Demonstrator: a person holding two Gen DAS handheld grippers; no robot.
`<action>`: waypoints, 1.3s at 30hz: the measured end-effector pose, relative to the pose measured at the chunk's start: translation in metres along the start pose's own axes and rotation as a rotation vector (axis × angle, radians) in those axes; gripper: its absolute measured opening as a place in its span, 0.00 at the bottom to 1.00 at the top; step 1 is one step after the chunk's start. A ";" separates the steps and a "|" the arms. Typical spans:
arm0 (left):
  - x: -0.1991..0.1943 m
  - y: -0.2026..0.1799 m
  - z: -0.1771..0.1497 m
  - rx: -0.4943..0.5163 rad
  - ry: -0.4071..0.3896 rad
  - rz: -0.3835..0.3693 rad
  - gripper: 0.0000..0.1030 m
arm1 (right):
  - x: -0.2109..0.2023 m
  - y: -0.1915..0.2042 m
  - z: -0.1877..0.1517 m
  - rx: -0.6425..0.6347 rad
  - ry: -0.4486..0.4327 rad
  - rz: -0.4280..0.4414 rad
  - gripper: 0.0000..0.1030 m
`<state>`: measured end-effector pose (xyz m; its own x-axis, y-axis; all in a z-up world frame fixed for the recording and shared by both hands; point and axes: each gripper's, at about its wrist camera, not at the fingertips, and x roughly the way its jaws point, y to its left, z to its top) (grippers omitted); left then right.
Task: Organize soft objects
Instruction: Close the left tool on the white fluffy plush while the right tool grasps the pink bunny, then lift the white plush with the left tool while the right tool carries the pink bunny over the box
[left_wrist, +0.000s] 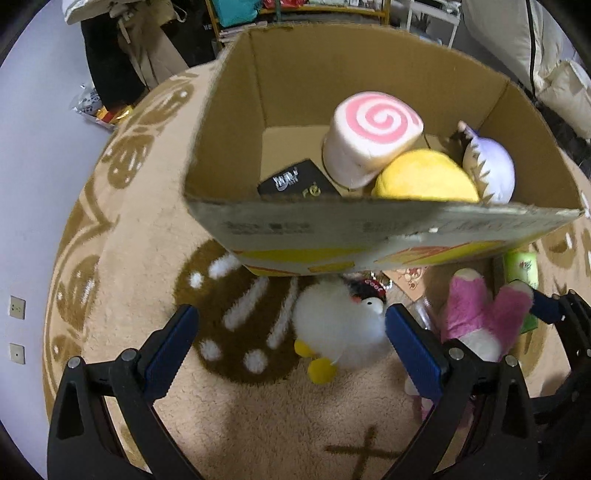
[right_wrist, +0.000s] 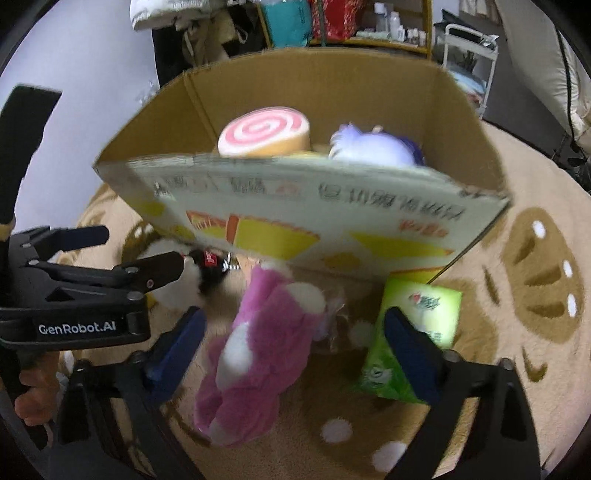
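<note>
Both grippers have their jaws released: the left gripper (left_wrist: 290, 328) hovers above the white plush chick (left_wrist: 341, 332), the right gripper (right_wrist: 293, 332) above the pink plush toy (right_wrist: 255, 350), both lying on the carpet (left_wrist: 140, 229) beside the cardboard box (left_wrist: 388, 225)

A round beige plush rug (left_wrist: 147, 229) with brown cookie-like patches and white dashes covers a pale lavender-grey floor (left_wrist: 33, 155). Beyond the rug's far edge stands a yellow-framed shelf (right_wrist: 369, 26) packed with colourful items, with a white wire cart (right_wrist: 469, 48) just right of it. Cream cushions (left_wrist: 517, 40) sit further right. Dark clothing (left_wrist: 110, 48) hangs left of the shelf.
</note>
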<state>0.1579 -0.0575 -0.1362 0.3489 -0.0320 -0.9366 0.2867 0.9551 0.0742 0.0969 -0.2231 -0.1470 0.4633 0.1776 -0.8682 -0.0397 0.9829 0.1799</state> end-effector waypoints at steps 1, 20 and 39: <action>0.003 -0.002 0.000 0.003 0.010 -0.007 0.94 | 0.004 0.001 -0.001 -0.006 0.016 0.000 0.79; 0.015 -0.001 -0.014 -0.069 0.043 -0.114 0.31 | 0.007 0.009 -0.007 -0.005 0.038 0.042 0.43; -0.120 0.028 -0.063 -0.139 -0.343 -0.046 0.30 | -0.098 -0.008 -0.008 0.016 -0.329 -0.073 0.42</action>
<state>0.0676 -0.0079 -0.0434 0.6239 -0.1502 -0.7669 0.1933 0.9805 -0.0348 0.0447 -0.2480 -0.0669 0.7253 0.0790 -0.6839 0.0170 0.9910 0.1325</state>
